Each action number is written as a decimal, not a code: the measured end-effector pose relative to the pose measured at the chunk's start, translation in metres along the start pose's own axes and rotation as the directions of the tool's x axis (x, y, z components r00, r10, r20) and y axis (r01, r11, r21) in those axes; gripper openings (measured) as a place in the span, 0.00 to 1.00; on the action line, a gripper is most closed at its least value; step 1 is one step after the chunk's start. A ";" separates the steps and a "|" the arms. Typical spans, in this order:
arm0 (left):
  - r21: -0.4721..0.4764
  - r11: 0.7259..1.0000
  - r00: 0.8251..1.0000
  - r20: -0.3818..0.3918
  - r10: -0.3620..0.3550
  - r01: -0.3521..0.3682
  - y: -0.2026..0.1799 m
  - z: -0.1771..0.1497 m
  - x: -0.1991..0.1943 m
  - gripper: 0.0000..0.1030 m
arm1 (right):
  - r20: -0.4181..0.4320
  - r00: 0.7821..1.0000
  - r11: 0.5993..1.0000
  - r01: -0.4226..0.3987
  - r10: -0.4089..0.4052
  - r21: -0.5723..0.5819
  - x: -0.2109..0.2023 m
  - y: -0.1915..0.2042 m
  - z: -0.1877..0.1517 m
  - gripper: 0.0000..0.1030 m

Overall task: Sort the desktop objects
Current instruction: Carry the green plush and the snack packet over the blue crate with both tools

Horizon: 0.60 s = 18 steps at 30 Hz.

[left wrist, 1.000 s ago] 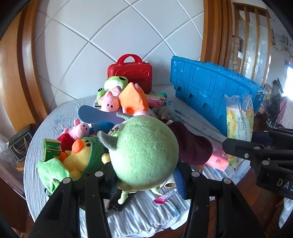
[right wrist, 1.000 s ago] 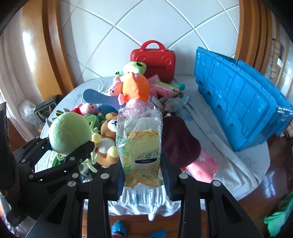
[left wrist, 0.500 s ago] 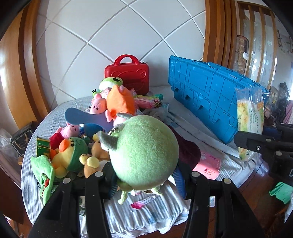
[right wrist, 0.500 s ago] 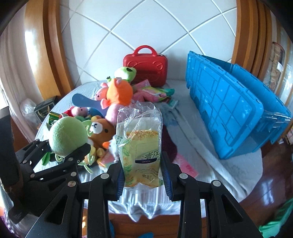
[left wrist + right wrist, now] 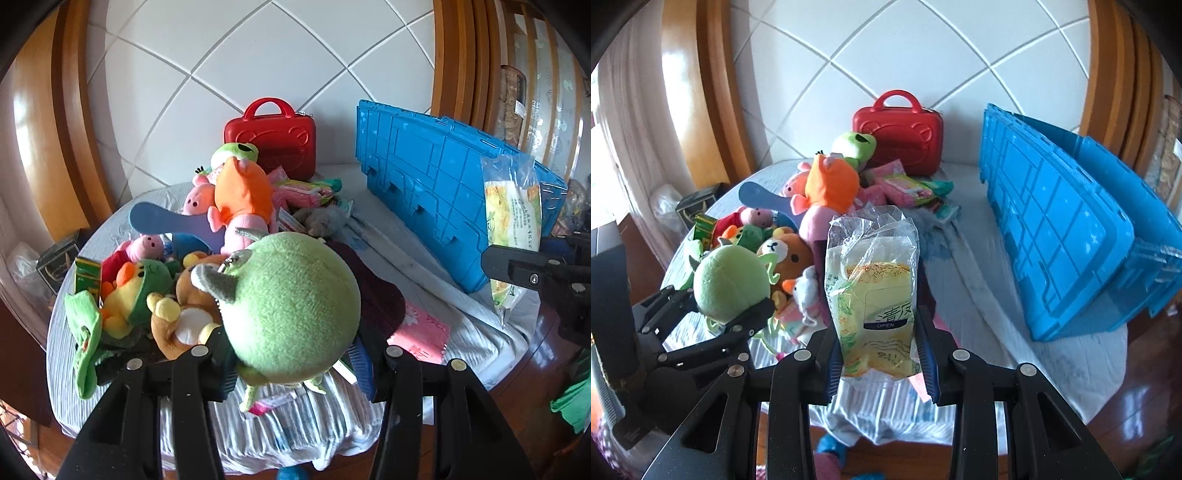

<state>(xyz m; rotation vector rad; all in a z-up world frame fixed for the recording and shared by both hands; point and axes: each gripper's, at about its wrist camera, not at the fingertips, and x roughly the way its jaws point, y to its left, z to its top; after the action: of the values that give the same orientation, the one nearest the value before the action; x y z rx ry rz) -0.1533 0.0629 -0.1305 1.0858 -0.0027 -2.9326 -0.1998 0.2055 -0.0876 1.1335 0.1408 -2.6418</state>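
Wet-wipes packet [image 5: 877, 306], yellow and wrapped in a clear plastic bag, stands upright in the right gripper [image 5: 881, 363], held above the near edge of the table [image 5: 967, 258]. Its long axis runs vertically, the crumpled top of the bag points up, and the label with the word OPEN faces the right wrist camera. The gripper's 2 blue-padded fingers [image 5: 833, 363] press on the packet's left and right sides, pinching it near its lower half.

Left of it, the left gripper [image 5: 293, 363] clamps a round green plush toy [image 5: 291, 310], also lifted above the table's near edge. A small grey ear points up and left, and thin green legs dangle below the fingers. In the right wrist view the same toy [image 5: 731, 282] sits between black fingers at the left.

Behind the 2 held items, a pile of stuffed toys covers the left half of the table: an orange plush [image 5: 831, 182], a brown bear [image 5: 786, 256], a yellow duck in a green hood [image 5: 127, 295], and a green frog [image 5: 855, 144] at the far side. A flat blue paddle-shaped piece [image 5: 761, 199] lies among them. Pink snack packets [image 5: 905, 184] rest just beyond the pile. A red toy suitcase [image 5: 899, 138] stands upright against the white tiled wall at the far edge. A large blue plastic crate [image 5: 1063, 218] lies along the right side of the table, its long side running from far to near.
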 end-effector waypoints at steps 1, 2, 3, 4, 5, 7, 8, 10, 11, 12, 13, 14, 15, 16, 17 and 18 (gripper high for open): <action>-0.001 1.000 1.000 0.005 -0.004 0.004 0.001 0.004 0.003 0.48 | 0.004 1.000 1.000 -0.003 0.003 0.000 0.003 0.000 0.004 0.34; -0.002 1.000 1.000 0.009 -0.010 0.010 0.002 0.009 0.007 0.48 | 0.005 1.000 1.000 -0.001 0.001 -0.001 0.005 0.000 0.008 0.34; -0.003 1.000 1.000 0.016 -0.017 0.017 0.003 0.016 0.011 0.48 | 0.004 1.000 1.000 0.005 -0.005 -0.004 0.008 0.000 0.012 0.34; -0.002 1.000 0.999 0.021 -0.024 0.024 0.004 0.021 0.014 0.48 | 0.000 1.000 1.000 0.014 -0.014 -0.009 0.012 0.000 0.017 0.34; -0.001 0.999 0.999 0.026 -0.035 0.035 0.004 0.029 0.019 0.48 | -0.005 1.000 1.000 0.026 -0.026 -0.014 0.015 0.000 0.022 0.34; 0.000 0.998 0.998 0.042 -0.056 0.056 0.006 0.045 0.027 0.48 | -0.005 0.998 0.998 0.056 -0.056 -0.016 0.019 -0.003 0.037 0.34; 0.004 0.998 0.996 0.051 -0.069 0.068 0.006 0.054 0.031 0.48 | -0.002 0.998 0.998 0.069 -0.069 -0.014 0.019 -0.004 0.043 0.34; 0.019 0.996 0.993 0.072 -0.089 0.088 0.005 0.072 0.039 0.48 | 0.016 0.994 0.994 0.106 -0.106 -0.010 0.019 -0.008 0.059 0.34; 0.029 0.995 0.991 0.084 -0.100 0.098 0.003 0.079 0.043 0.48 | 0.026 0.992 0.992 0.122 -0.122 -0.009 0.018 -0.010 0.064 0.34; 0.038 0.993 0.989 0.096 -0.113 0.110 0.001 0.088 0.046 0.48 | 0.033 0.990 0.991 0.137 -0.136 -0.007 0.018 -0.012 0.069 0.34; 0.045 0.992 0.988 0.101 -0.119 0.115 -0.001 0.094 0.049 0.48 | 0.037 0.988 0.989 0.148 -0.147 -0.001 0.018 -0.014 0.073 0.34; 0.052 0.991 0.986 0.103 -0.128 0.123 -0.004 0.100 0.051 0.48 | 0.040 0.987 0.988 0.155 -0.155 0.004 0.019 -0.016 0.075 0.34; 0.059 0.989 0.984 0.107 -0.139 0.133 -0.007 0.107 0.053 0.48 | 0.041 0.986 0.987 0.161 -0.161 0.010 0.019 -0.019 0.078 0.34; 0.067 0.988 0.983 0.112 -0.148 0.141 -0.011 0.113 0.054 0.48 | 0.043 0.985 0.985 0.169 -0.170 0.018 0.019 -0.022 0.081 0.34; 0.078 0.986 0.981 0.115 -0.154 0.146 -0.015 0.118 0.055 0.48 | 0.044 0.983 0.984 0.178 -0.179 0.028 0.019 -0.027 0.084 0.34; 0.091 0.984 0.980 0.118 -0.163 0.153 -0.021 0.124 0.056 0.48 | 0.045 0.982 0.982 0.183 -0.185 0.038 0.019 -0.031 0.086 0.34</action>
<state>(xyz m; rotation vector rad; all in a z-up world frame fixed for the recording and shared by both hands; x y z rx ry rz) -0.2768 0.0823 -0.0733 0.9513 -0.0391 -3.1645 -0.2806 0.2156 -0.0425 1.1155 0.2014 -2.8413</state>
